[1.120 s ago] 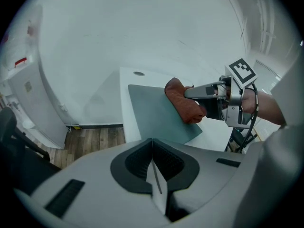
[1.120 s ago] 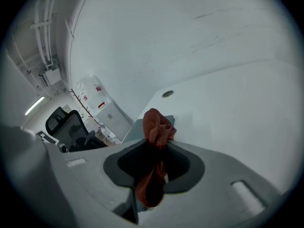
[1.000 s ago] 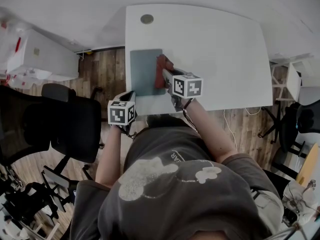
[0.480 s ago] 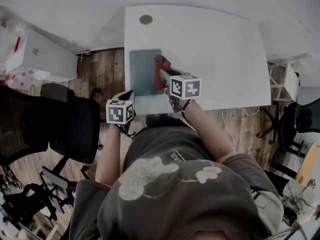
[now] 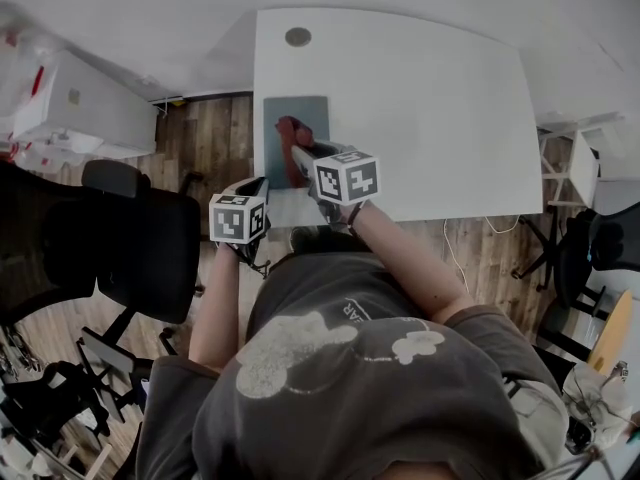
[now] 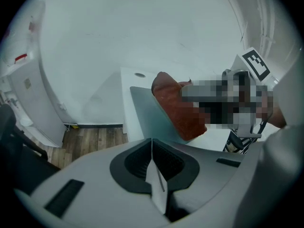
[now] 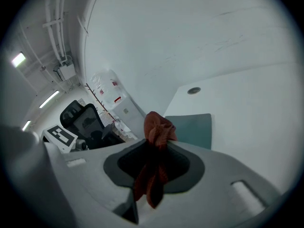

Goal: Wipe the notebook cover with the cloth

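A grey-green notebook [image 5: 312,116] lies flat near the left edge of the white table [image 5: 440,108]. My right gripper [image 5: 298,154] is shut on a bunched rust-red cloth [image 5: 289,140], which presses on the middle of the cover. In the right gripper view the cloth [image 7: 156,131] sticks out of the jaws [image 7: 154,148], with the notebook [image 7: 194,128] just beyond. My left gripper [image 5: 260,190] hovers shut and holding nothing off the table's near left corner. Its own view shows the notebook [image 6: 149,113] and cloth [image 6: 176,107] ahead of its jaws [image 6: 152,148].
A round cable grommet [image 5: 297,37] sits in the table's far left corner. Left of the table are a black office chair [image 5: 120,243] and a white cabinet [image 5: 85,108] on the wood floor. The table's right part is bare white surface.
My right gripper has slid the cloth leftward, from the notebook's right edge onto the middle of the cover. The left gripper has stayed about where it was.
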